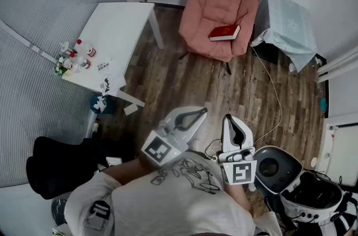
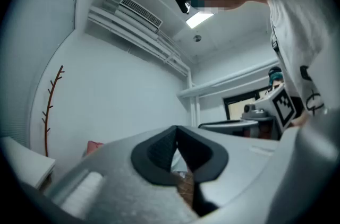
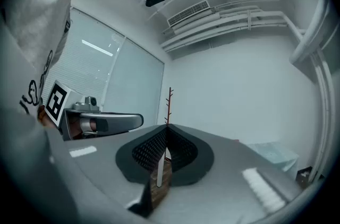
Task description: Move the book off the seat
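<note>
**Book (image 1: 224, 32) on armchair (image 1: 215, 0) seat**

Red cover; lies flat, well ahead of left tongs (image 1: 202, 112) & right tongs (image 1: 230, 117); both pairs closed tight, nothing btwn jaws; side by side, apart, over wood floor (image 1: 184, 84).

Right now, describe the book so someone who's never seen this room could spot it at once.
Find the pink armchair against the far wall, between the white table and the cloth-covered stand. The book lies flat on its seat, toward the right side. It is dark red with white page edges, and it is the only thing on the chair.
</note>
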Demonstrator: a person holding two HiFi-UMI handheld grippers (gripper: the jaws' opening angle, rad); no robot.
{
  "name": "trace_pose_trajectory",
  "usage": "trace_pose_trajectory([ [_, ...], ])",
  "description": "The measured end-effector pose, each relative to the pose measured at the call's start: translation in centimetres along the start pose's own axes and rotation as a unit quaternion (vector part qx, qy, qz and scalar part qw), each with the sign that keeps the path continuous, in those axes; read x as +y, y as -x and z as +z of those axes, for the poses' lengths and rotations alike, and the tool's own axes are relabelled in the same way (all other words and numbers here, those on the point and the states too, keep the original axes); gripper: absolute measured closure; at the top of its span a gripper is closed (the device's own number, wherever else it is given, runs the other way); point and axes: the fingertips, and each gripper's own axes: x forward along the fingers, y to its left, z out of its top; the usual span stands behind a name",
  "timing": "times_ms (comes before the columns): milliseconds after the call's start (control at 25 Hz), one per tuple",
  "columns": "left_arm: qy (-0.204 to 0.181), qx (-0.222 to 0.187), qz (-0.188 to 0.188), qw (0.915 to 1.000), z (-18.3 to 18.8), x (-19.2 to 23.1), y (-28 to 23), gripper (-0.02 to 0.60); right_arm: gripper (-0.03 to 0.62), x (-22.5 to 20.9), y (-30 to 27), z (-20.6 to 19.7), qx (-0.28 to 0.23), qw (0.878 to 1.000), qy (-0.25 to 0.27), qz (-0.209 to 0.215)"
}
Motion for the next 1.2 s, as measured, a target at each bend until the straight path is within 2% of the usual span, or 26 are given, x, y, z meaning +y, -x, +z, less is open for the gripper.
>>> trace_pose_trajectory([
  [120,0.014,-0.006,-0.003,0.9999,0.2,0.2,-0.2,0.580,0.588,0.1,-0.1,0.0,-0.001,1.000,0.008,-0.002],
  [320,0.017,-0.006,-0.003,0.9998,-0.2,-0.1,-0.7,0.579,0.588,-0.9,0.2,-0.2,-0.002,1.000,0.000,-0.013],
  [600,0.016,0.001,0.003,0.9999,-1.3,-1.1,-2.2,0.580,0.588,-2.6,1.6,0.4,-0.015,0.999,0.027,-0.018],
  [920,0.016,0.008,0.013,0.9997,-2.4,-3.4,-5.3,0.578,0.588,-6.1,3.6,-0.3,-0.008,1.000,0.012,-0.010],
  [1200,0.011,0.014,0.022,0.9996,-2.9,-3.6,-7.4,0.578,0.588,-8.6,4.1,-0.8,-0.008,1.000,-0.002,-0.007],
])
